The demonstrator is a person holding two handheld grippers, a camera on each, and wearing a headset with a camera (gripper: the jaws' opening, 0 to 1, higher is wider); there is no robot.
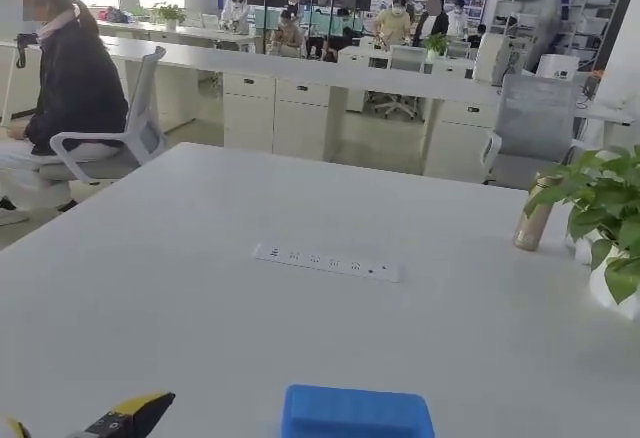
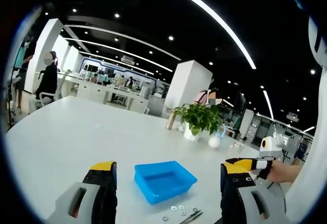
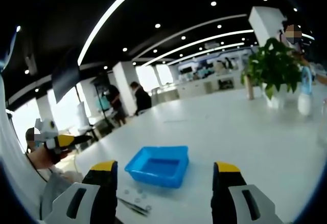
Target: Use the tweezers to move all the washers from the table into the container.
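Blue container (image 2: 164,182): rectangular plastic tray, low walls, rounded corners, open top; inside shows plain smooth blue floor. Sits on white matte counter (image 2: 76,132), ahead of both grippers. Washers (image 2: 173,208): small flat metal rings, scattered on counter just beside container's near edge, outside it. Tweezers (image 2: 190,216): slim, metallic, lying flat on counter next to washers. Left gripper (image 2: 168,169): jaws spread wide, holding nothing. Right gripper (image 3: 164,166): jaws likewise apart, nothing between; yellow-capped black tips.

Bright ceiling lights, soft focus, fisheye-warped edges
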